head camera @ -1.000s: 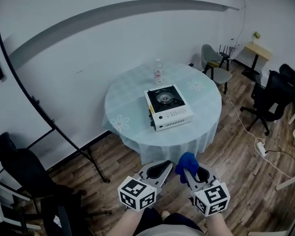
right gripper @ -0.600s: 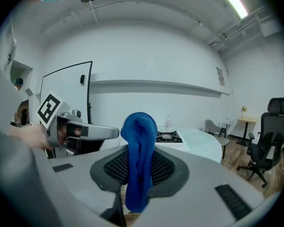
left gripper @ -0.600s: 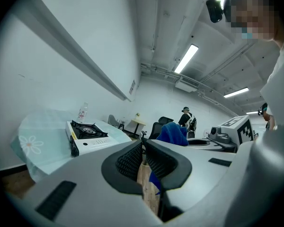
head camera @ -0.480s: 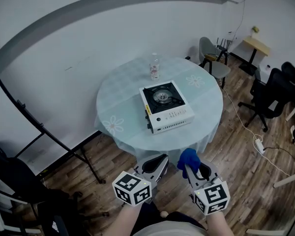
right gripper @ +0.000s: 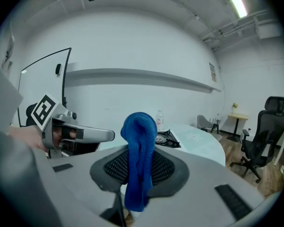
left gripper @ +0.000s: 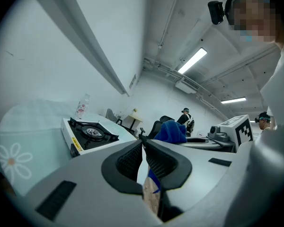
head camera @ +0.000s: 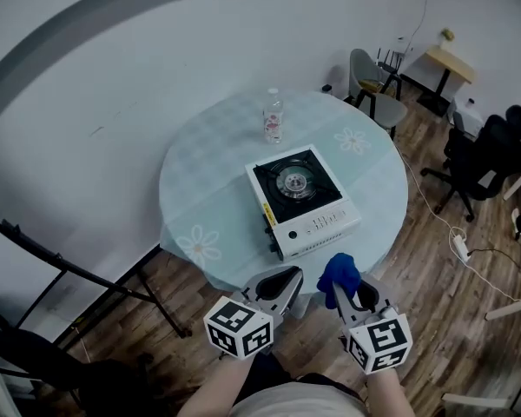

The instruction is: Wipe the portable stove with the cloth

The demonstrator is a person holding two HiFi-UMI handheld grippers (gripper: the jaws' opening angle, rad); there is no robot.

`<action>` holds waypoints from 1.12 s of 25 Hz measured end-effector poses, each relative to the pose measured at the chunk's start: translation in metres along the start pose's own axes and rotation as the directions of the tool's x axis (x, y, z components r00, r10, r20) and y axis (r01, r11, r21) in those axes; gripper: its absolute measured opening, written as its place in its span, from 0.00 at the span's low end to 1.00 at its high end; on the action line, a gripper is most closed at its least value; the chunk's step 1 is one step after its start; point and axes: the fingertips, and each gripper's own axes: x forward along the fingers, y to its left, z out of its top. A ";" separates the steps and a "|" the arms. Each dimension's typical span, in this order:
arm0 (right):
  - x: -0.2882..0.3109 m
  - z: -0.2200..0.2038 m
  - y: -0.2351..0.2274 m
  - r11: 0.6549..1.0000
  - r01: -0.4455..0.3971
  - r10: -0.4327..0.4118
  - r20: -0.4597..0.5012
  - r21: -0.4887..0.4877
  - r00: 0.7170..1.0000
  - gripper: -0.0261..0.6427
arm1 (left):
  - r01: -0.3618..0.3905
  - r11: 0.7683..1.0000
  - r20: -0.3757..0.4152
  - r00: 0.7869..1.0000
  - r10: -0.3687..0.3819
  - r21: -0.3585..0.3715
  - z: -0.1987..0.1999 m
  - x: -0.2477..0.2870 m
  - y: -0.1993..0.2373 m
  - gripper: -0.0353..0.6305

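A white portable stove (head camera: pixel 301 201) with a black burner top sits near the front of the round table (head camera: pixel 208 198); it also shows in the left gripper view as the stove (left gripper: pixel 87 134) and, partly hidden, in the right gripper view as the stove (right gripper: pixel 167 138). My right gripper (head camera: pixel 342 291) hangs just short of the table's near edge, shut on a blue cloth (head camera: pixel 339 274) whose fold sticks up past the jaws as the cloth (right gripper: pixel 139 157). My left gripper (head camera: pixel 282 282) is beside it, jaws shut and empty, seen as the left gripper (left gripper: pixel 143 143).
A clear plastic bottle (head camera: pixel 273 117) stands on the table behind the stove. Grey chair (head camera: pixel 373 81), small wooden table (head camera: pixel 449 66) and black office chairs (head camera: pixel 495 150) stand at the right. A black stand's legs (head camera: pixel 113 289) spread on the wooden floor at left. A power strip (head camera: pixel 463 248) lies right.
The table and stove have come closer and lower in the head view as I stepped toward them. Both grippers keep their places, the right still holding the cloth.
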 end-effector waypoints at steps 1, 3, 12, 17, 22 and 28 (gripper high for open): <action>0.011 0.003 -0.003 1.000 0.015 -0.015 -0.004 0.010 1.000 0.18 | 0.006 1.000 -0.011 1.000 -0.006 0.000 0.004 0.003 0.011 0.11; 0.031 0.007 -0.009 0.998 0.045 -0.045 -0.020 0.032 0.999 0.18 | 0.023 1.000 -0.032 0.999 -0.023 -0.008 0.012 0.011 0.032 0.11; 0.100 0.031 -0.016 0.992 0.111 -0.106 -0.077 0.066 0.991 0.18 | 0.104 0.994 -0.075 0.992 -0.106 -0.030 0.050 0.037 0.102 0.11; 0.131 0.040 -0.017 0.991 0.130 -0.125 -0.091 0.043 0.988 0.18 | 0.149 0.989 -0.088 0.985 -0.151 -0.026 0.062 0.053 0.128 0.11; 0.147 0.040 -0.031 0.981 0.189 -0.184 -0.108 0.036 0.977 0.18 | 0.208 0.978 -0.115 0.971 -0.211 -0.032 0.064 0.074 0.141 0.11; 0.141 0.030 -0.056 0.953 0.286 -0.272 -0.127 0.102 0.954 0.18 | 0.291 0.956 -0.156 0.943 -0.294 -0.043 0.060 0.100 0.143 0.11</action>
